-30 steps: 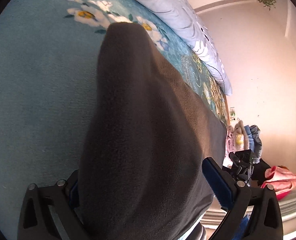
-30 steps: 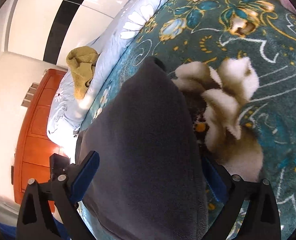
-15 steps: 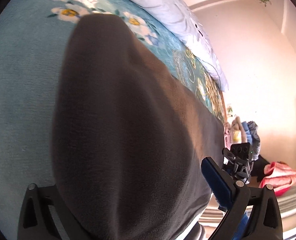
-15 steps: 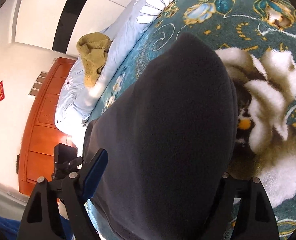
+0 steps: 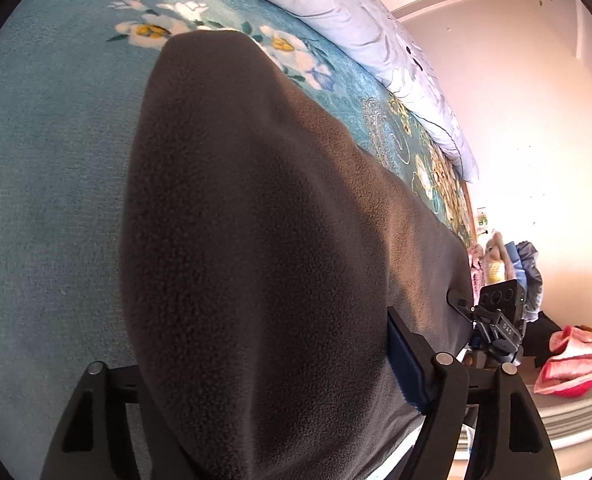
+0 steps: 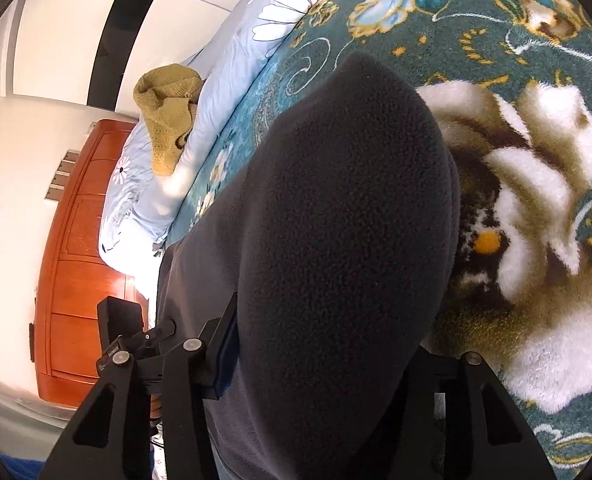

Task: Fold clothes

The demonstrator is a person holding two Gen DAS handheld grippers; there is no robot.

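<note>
1. Grey fleece garment (image 5: 255, 240) lies on the floral bed blanket (image 5: 47, 160), below the pale-blue quilt (image 5: 356, 12).
2. Left claw (image 5: 263, 392): closed on the garment's edge.
3. Right claw (image 6: 320, 364): likewise clamped on the garment (image 6: 348, 220).

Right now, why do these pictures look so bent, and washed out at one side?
Left wrist view: the fisheye lens curves the teal floral blanket; the pink wall glares, overexposed. Right wrist view: the white wall blows out, while the dark grey fleece garment stays evenly lit.
</note>
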